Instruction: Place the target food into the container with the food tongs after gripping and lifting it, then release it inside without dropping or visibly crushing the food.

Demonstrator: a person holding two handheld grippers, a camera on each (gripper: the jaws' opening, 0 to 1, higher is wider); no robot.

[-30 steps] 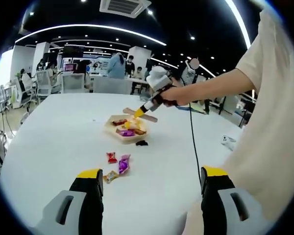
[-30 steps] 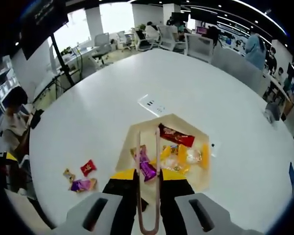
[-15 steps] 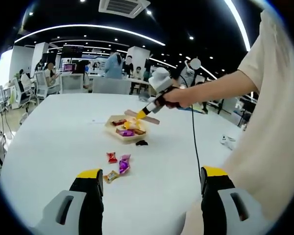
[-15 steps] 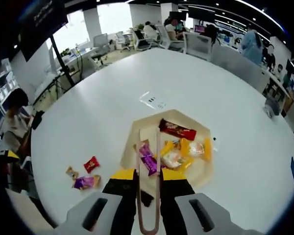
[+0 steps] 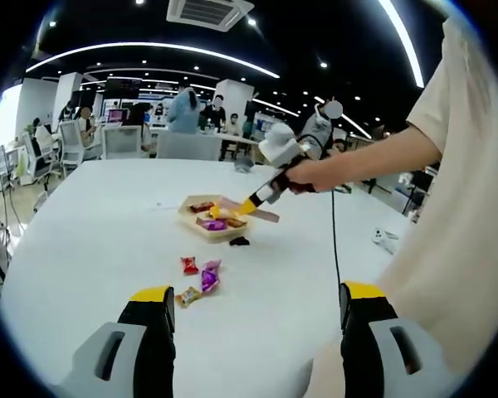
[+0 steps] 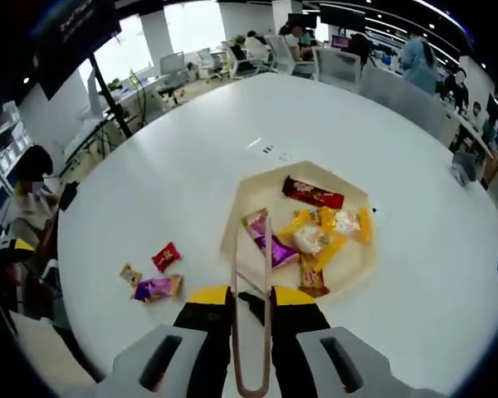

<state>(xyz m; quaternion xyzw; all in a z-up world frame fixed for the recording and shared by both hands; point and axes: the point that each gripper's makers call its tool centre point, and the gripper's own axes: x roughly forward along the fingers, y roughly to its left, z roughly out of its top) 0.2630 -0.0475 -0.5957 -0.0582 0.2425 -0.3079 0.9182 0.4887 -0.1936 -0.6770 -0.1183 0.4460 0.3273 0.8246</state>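
On the white round table (image 6: 149,191), we see the hexagonal tray (image 6: 358,269) holding wrapped snacks (image 6: 315,236), our right gripper (image 6: 251,300) clamped on wooden tongs (image 6: 251,274) whose empty tips hover over the tray edge, three loose candies (image 6: 153,274) nearby, left gripper (image 5: 251,311) spread apart, idle.

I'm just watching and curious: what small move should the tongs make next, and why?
Probably swing left and down toward the loose sweets on the table. The tongs look empty over the tray edge, and that cluster lies outside it.

The left gripper (image 5: 253,332) hangs low, jaws wide apart. The right gripper (image 6: 251,303), on an outstretched arm (image 5: 373,157), clamps the food tongs (image 6: 251,315).
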